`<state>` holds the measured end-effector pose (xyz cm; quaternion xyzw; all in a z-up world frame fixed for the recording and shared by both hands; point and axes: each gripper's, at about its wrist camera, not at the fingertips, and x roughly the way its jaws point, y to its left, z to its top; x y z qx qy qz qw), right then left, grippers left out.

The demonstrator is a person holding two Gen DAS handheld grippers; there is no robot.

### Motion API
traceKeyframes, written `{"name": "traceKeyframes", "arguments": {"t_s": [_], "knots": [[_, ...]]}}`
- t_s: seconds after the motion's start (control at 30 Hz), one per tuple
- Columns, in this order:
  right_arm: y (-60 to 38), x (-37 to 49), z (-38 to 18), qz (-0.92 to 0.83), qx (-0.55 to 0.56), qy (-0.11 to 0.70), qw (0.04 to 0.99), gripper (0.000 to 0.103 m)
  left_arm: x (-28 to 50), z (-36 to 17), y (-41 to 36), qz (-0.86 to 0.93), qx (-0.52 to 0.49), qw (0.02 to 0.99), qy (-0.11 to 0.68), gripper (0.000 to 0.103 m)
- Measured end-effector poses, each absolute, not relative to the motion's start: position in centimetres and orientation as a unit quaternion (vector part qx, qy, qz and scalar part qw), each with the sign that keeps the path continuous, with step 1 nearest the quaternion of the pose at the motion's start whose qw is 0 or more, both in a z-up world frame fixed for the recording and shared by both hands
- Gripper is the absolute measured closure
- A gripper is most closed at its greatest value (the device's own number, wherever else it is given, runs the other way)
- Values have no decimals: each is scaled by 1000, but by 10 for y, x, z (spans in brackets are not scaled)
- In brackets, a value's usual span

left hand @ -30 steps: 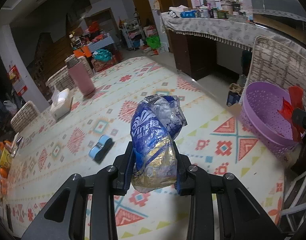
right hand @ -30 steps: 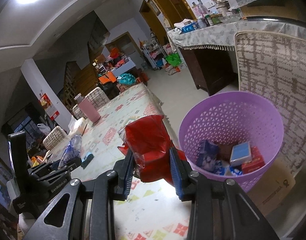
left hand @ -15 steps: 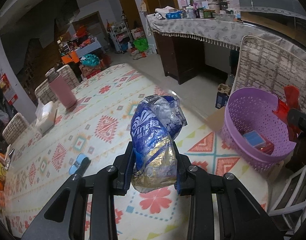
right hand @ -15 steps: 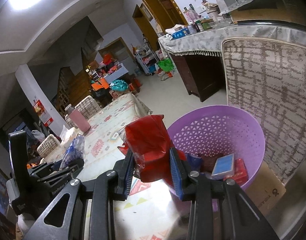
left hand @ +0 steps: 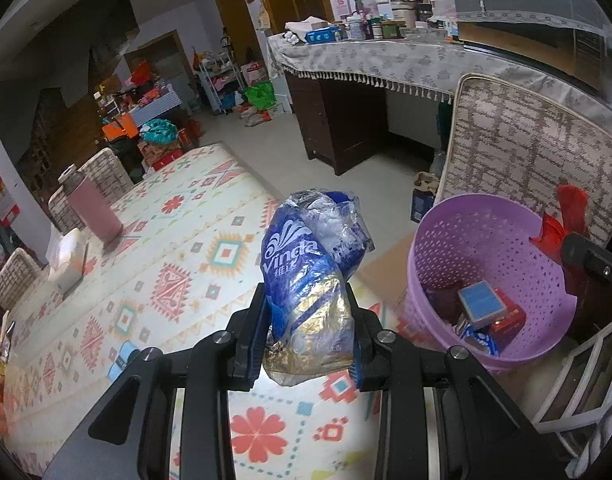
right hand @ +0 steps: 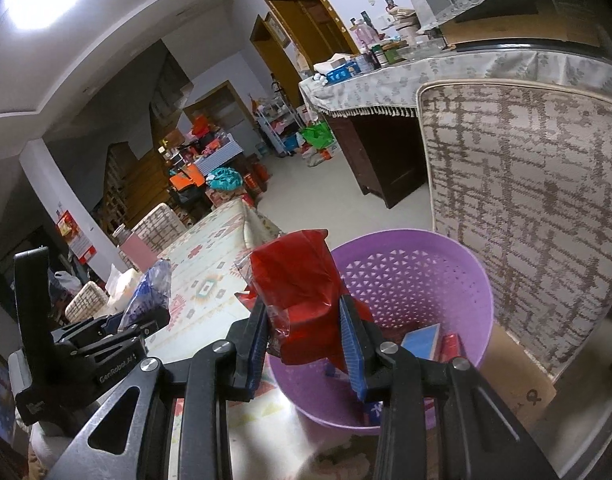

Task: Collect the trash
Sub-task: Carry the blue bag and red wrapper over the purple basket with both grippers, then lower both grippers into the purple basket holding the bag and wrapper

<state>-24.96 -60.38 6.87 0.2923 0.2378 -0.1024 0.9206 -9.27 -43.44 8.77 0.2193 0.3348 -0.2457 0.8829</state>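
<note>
My left gripper (left hand: 307,344) is shut on a crumpled blue and gold Vinda plastic wrapper (left hand: 309,276), held above the table's right end, left of the purple basket (left hand: 441,248). My right gripper (right hand: 306,340) is shut on a red plastic wrapper (right hand: 302,300), held over the near rim of the purple basket (right hand: 457,280). The basket holds a blue box (left hand: 479,302), a red box (left hand: 507,316) and other packets. The red wrapper (left hand: 563,224) and right gripper show at the right edge of the left wrist view. The left gripper (right hand: 134,320) shows at the left of the right wrist view.
The table has a patterned cloth (left hand: 178,264) with a pink flask (left hand: 92,208), a white tissue box (left hand: 68,260) and a blue roll (left hand: 122,356). A woven chair back (left hand: 533,160) stands behind the basket. A cardboard box (right hand: 521,376) lies beside it.
Both grippers have moved right toward the basket with their wrappers. The basket has grown larger in both views and the red wrapper is now over its rim.
</note>
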Motion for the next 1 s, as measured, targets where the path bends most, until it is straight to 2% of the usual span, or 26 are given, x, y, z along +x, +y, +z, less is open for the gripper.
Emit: {"name": "traceKeyframes", "arguments": {"t_s": [1.0], "knots": [[-635, -265, 64, -142, 308, 231, 912, 65, -90, 82, -506, -300, 239, 861, 334, 71]]}}
